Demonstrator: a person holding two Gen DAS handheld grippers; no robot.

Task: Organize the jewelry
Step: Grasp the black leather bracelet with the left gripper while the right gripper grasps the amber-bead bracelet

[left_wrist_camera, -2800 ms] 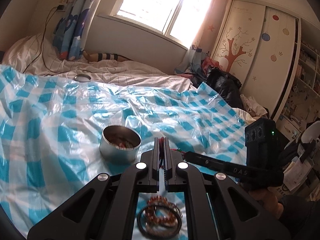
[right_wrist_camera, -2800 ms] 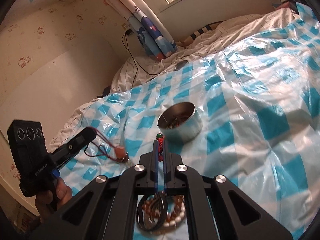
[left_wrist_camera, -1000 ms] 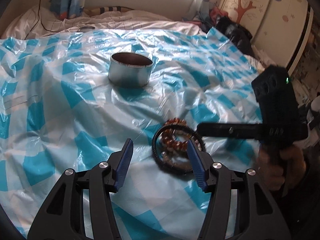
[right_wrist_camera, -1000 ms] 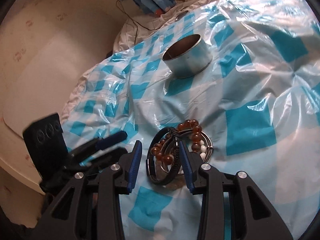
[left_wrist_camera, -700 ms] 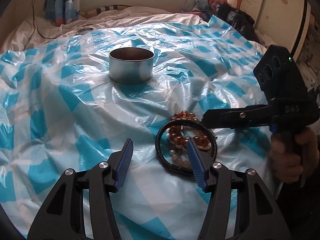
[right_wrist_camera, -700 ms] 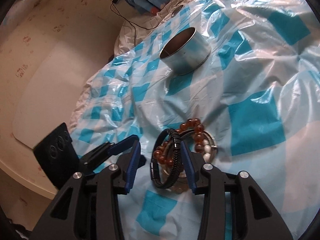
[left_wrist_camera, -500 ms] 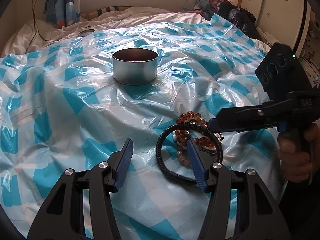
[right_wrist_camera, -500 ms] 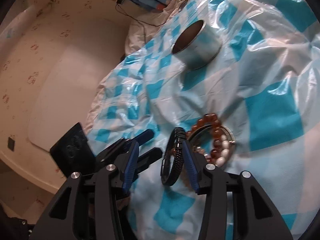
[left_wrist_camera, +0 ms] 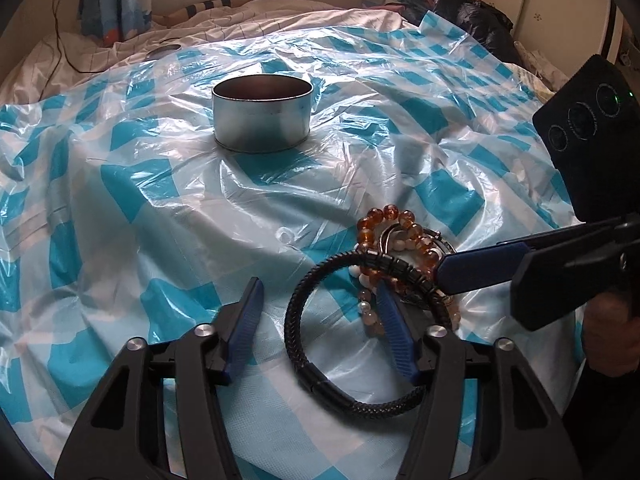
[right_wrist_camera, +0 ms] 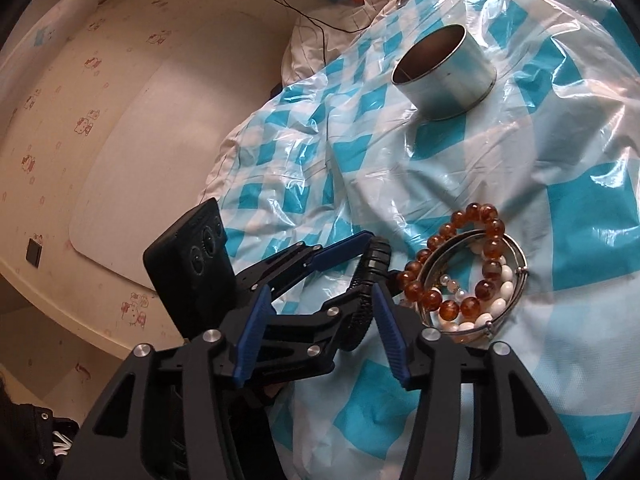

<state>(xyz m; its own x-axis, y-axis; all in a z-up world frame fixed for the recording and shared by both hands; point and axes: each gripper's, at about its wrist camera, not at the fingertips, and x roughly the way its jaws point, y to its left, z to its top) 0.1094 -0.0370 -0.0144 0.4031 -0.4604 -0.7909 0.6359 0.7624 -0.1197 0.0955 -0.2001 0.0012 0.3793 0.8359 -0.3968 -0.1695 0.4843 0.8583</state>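
A black braided bracelet (left_wrist_camera: 356,402) stands tilted on edge against a pile of bracelets: amber beads (left_wrist_camera: 384,216), white beads (right_wrist_camera: 500,296) and a silver bangle (right_wrist_camera: 516,264). My left gripper (left_wrist_camera: 320,320) straddles the black bracelet's left arc, its right finger inside the loop; its jaws are closing, pads not touching it. My right gripper (right_wrist_camera: 320,312) comes in from the right, and its jaws are opening. The black bracelet (right_wrist_camera: 368,280) is between them, close beside the right finger. The round metal tin (left_wrist_camera: 262,114) stands farther back.
A crinkled blue-and-white checked plastic sheet (left_wrist_camera: 160,200) covers the bed. A tin lid (left_wrist_camera: 162,51) and a black cable (left_wrist_camera: 64,40) lie on the bedding behind. A black bag (left_wrist_camera: 472,20) and a wardrobe are at the far right. A hand (left_wrist_camera: 608,332) holds the right gripper.
Both grippers came down from the tin to the bracelet pile. The black bracelet tipped up on edge. My left gripper moved in around its arc, and the right jaws spread wider.
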